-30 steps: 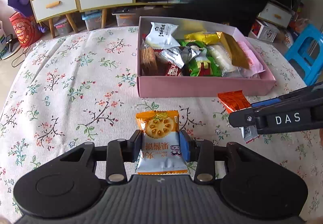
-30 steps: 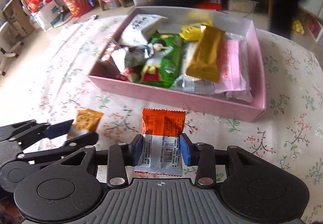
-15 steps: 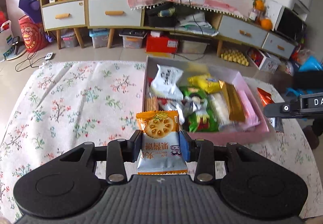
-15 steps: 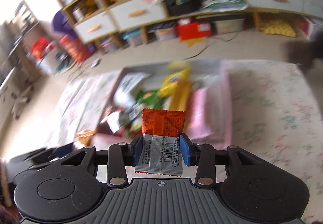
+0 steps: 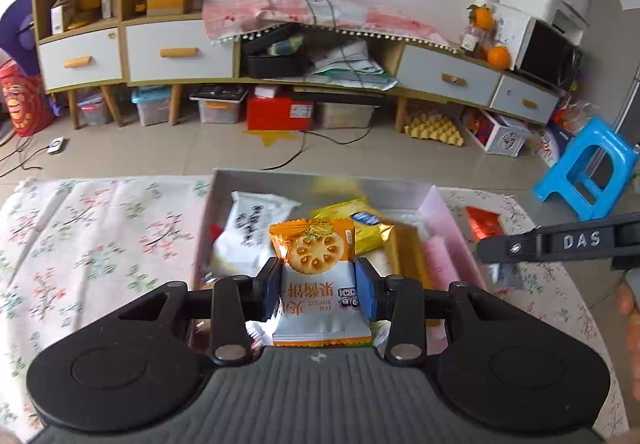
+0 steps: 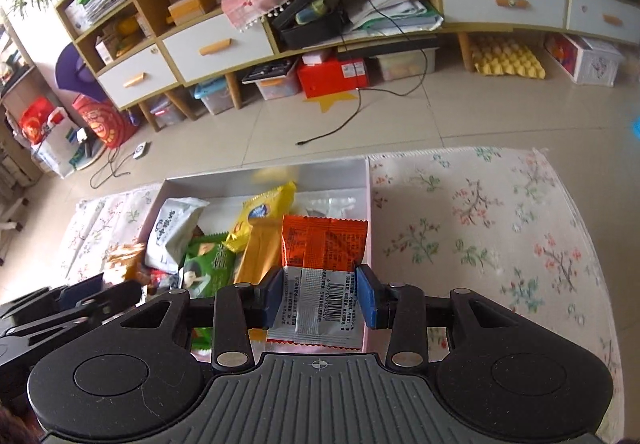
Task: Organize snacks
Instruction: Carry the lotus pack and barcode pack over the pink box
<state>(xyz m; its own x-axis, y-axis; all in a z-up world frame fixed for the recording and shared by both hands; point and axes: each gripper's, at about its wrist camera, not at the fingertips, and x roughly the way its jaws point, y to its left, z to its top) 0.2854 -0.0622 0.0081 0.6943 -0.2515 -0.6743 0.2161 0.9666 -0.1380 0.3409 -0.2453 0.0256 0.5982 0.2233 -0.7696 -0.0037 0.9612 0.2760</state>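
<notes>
My left gripper (image 5: 319, 294) is shut on an orange-and-white jam biscuit packet (image 5: 316, 276) and holds it over the near left part of the pink snack box (image 5: 440, 208). My right gripper (image 6: 320, 302) is shut on an orange-and-silver snack packet (image 6: 322, 272) and holds it over the right side of the same box (image 6: 366, 172). The box holds several packets: a white pouch (image 6: 174, 228), a yellow one (image 6: 262, 214), a green one (image 6: 208, 264). The right gripper (image 5: 560, 244) shows at the right in the left wrist view, with its packet (image 5: 484, 222).
The box sits on a table with a floral cloth (image 6: 500, 224). Beyond the table's far edge is tiled floor, a low cabinet with drawers (image 5: 180, 48) and storage boxes. A blue stool (image 5: 588, 172) stands at the right.
Both grippers have risen and moved forward from the table in front of the box to above it, each still holding its packet. The views have tilted up toward the room.
</notes>
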